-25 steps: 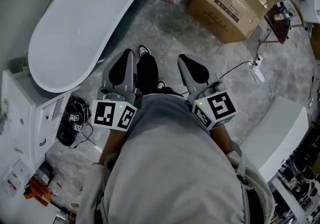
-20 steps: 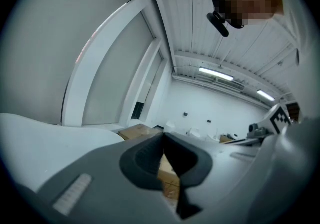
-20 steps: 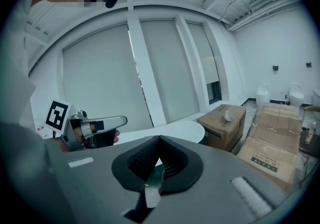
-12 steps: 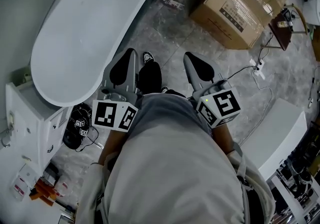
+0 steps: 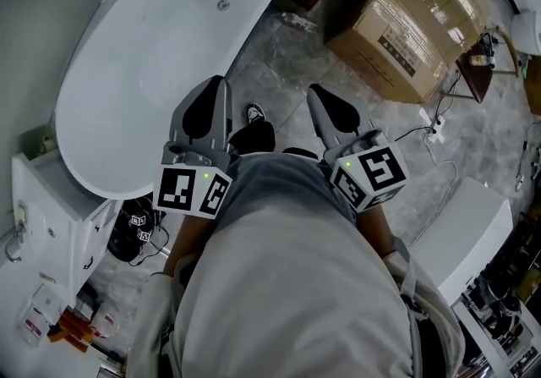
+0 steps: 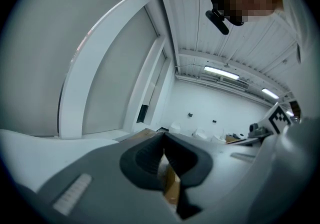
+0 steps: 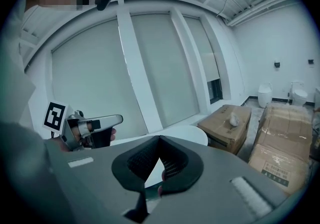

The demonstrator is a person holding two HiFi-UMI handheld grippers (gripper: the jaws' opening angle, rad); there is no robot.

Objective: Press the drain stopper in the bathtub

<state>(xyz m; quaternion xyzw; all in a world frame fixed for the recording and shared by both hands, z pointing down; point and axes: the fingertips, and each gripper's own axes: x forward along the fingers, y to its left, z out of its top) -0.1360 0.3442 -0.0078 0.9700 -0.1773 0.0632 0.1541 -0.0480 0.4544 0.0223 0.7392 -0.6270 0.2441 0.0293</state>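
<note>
The person's grey torso fills the near head view, covering the floor beneath. Just beyond it, the left tool [image 5: 207, 110] and right tool [image 5: 334, 114] are each closed and empty. Only the head view shows the drain stopper [image 5: 223, 4], small, near the bathtub's [image 5: 127, 89] far end, well apart from both tools.

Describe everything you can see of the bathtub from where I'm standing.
The bathtub is a white, glossy, freestanding oval, lying diagonally at the head view's upper left on a grey marbled floor. It looks empty and dry. The drain stopper, small, round and grey, sits in its bottom near the far end. A white cabinet stands by its near end. The left gripper overlaps its near rim in view; contact cannot be told.
</note>
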